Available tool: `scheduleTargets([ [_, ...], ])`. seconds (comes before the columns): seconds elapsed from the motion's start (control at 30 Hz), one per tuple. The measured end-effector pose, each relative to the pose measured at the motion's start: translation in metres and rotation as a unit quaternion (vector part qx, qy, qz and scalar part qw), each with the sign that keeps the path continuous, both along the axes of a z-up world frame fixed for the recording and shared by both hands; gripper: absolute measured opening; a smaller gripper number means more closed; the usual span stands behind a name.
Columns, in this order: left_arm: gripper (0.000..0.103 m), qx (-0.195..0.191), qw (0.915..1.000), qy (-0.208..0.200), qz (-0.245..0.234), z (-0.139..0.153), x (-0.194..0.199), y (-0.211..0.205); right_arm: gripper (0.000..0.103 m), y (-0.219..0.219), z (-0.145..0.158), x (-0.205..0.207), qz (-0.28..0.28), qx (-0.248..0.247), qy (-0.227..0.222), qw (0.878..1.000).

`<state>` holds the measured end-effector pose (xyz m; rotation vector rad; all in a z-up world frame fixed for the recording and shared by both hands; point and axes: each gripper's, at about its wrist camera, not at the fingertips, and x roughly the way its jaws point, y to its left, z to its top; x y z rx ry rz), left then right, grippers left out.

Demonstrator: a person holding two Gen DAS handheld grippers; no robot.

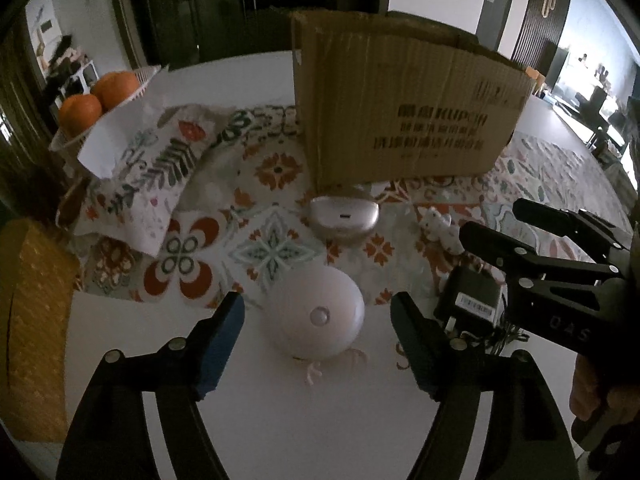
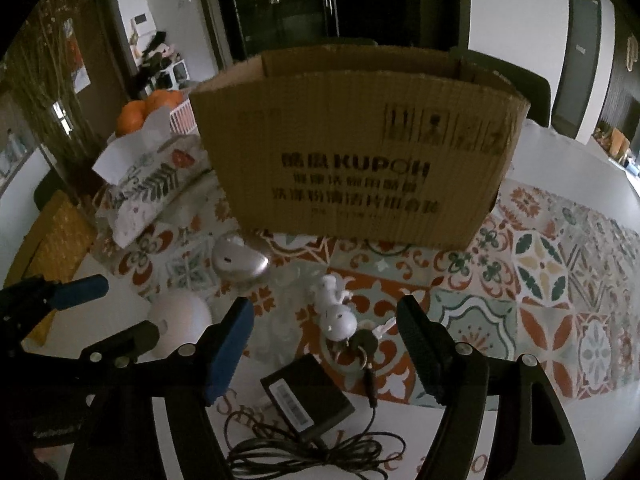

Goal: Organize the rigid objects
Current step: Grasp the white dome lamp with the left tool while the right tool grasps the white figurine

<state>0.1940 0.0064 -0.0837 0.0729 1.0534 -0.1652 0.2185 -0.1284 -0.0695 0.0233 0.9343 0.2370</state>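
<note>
**Both grippers held apart over small items before a cardboard box**

Left wrist view: The left gripper (image 1: 318,316) is seen with its jaws spread wide and nothing pressed between them. A white round device (image 1: 318,322) lies on the white table (image 1: 280,420) between the two blue-padded fingers (image 1: 222,344), apart from both. Beyond it, on the patterned cloth (image 1: 272,248), a silver oval case (image 1: 344,218) is set just in front of the cardboard box (image 1: 400,108), which stands upright with its top open. To the right, a black power adapter (image 1: 470,300) is partly hidden by the right gripper (image 1: 490,224), whose jaws are also parted and empty. At the left, a floral tissue pack (image 1: 148,176) and oranges (image 1: 96,100) in a white basket (image 1: 144,80) are seen.

Right wrist view: The right gripper (image 2: 326,338) is shown released, with nothing grasped. Between its fingers, on the patterned cloth (image 2: 540,272), a small white figurine (image 2: 336,312) lies with a key ring (image 2: 360,350) touching it. Nearer the camera, the black power adapter (image 2: 308,396) rests on the white table (image 2: 400,420) with its coiled cable (image 2: 300,444) beside it. The silver oval case (image 2: 238,260) is placed near the lower left corner of the cardboard box (image 2: 352,152). The white round device (image 2: 180,320) is found at the left, between the parted fingers of the left gripper (image 2: 120,308).
</note>
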Motion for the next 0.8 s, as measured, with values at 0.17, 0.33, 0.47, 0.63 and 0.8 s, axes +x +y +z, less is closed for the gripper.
scheduleTargets([
  [0.17, 0.075, -0.004, 0.9998, 0.018, 0.000, -0.012, 0.002, -0.001, 0.074, 0.000, -0.012, 0.002, 0.003, -0.005, 0.015, 1.000],
  [0.33, 0.077, -0.006, 0.9995, 0.032, -0.003, -0.024, 0.003, -0.001, 0.074, 0.000, -0.024, 0.006, 0.003, -0.010, 0.029, 1.000],
  [0.47, 0.077, -0.011, 0.9989, 0.045, 0.002, -0.035, 0.006, 0.001, 0.074, 0.001, -0.032, 0.011, 0.006, -0.011, 0.037, 0.999],
  [0.63, 0.077, -0.015, 0.9981, 0.060, 0.004, -0.047, 0.009, 0.002, 0.074, 0.003, -0.041, 0.019, 0.009, -0.015, 0.044, 0.999],
  [0.8, 0.077, -0.012, 0.9978, 0.065, 0.007, -0.055, 0.014, 0.002, 0.074, 0.004, -0.050, 0.025, 0.011, -0.018, 0.046, 0.999],
])
